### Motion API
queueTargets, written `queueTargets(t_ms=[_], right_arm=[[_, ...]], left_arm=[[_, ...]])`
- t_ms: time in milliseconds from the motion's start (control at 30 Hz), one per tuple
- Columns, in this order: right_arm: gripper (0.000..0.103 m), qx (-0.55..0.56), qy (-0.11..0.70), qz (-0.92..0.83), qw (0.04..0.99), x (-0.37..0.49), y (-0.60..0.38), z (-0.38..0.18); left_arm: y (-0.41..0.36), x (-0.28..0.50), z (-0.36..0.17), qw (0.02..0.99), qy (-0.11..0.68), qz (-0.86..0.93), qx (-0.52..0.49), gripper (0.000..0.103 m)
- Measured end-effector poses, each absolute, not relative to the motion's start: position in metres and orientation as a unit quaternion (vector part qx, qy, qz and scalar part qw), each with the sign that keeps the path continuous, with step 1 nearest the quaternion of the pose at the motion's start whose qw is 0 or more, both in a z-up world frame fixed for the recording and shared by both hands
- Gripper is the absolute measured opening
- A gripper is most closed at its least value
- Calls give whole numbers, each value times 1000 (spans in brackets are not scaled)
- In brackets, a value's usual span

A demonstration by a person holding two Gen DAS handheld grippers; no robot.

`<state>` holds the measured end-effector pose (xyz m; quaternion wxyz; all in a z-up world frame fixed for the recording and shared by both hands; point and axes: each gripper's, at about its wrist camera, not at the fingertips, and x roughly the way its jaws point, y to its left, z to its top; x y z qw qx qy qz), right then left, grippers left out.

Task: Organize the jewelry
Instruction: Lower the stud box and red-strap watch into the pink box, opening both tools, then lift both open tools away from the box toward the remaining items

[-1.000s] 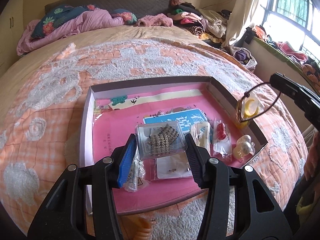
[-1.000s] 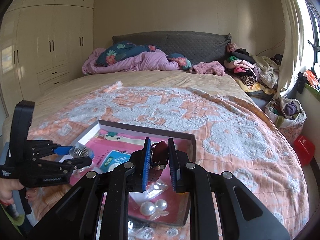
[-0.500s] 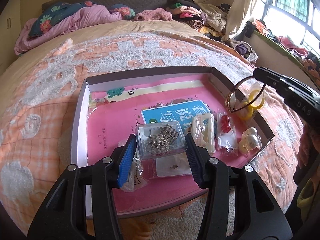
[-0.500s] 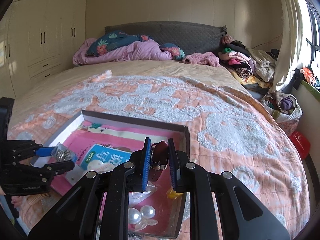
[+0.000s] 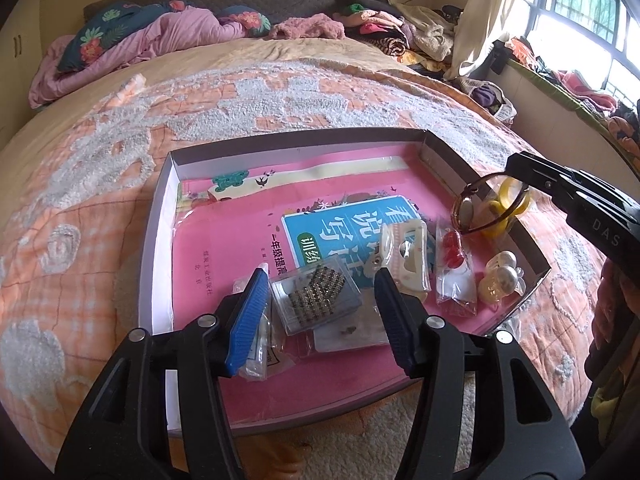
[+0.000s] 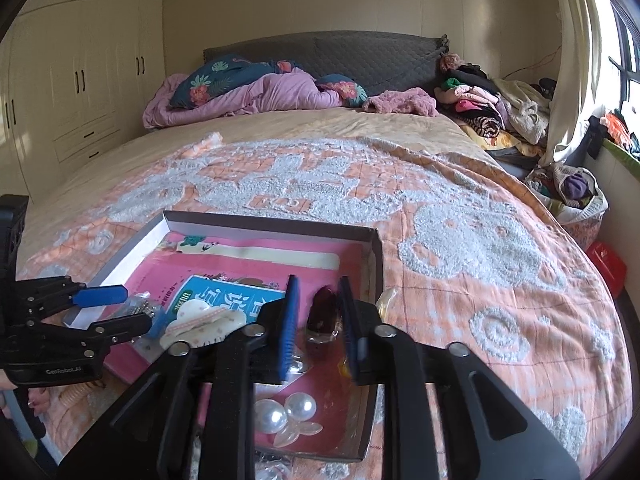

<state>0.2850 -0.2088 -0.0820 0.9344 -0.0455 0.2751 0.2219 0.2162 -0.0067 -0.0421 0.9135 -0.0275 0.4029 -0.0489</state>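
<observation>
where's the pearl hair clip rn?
The pearl hair clip lies in the box's near right corner, right of the red-bead bag, below the right gripper.

Left gripper [image 5: 322,300]: fingers spread wide, blue pad [image 5: 248,320] on the left finger, black finger on the right; neither presses on anything, with clear gaps to both sides. It is angled downward. Seen from the right wrist, it reaches in from the left edge, jaws parted. Right gripper [image 6: 318,324]: fingers parted, blue pads facing inward, gaps visible on both sides. Seen from the left wrist, its black body enters from the right.
</observation>
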Motion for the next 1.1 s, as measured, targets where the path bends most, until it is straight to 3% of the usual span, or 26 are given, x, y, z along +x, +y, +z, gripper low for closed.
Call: queueTargets(t_ms=[333, 467, 867, 1100], right_arm=[[73, -10, 251, 220, 943, 265, -222, -66], [83, 2, 237, 221, 946, 255, -228, -57], [93, 18, 219, 241, 945, 224, -230, -40], [94, 23, 228, 250, 941, 211, -230, -41]], left_arm=[[-8, 210, -36, 917, 395, -50, -28, 52], [-7, 207, -32, 919, 391, -50, -29, 55], [-6, 192, -17, 925, 374, -48, -35, 80], [-1, 176, -3, 932, 358, -41, -40, 92]])
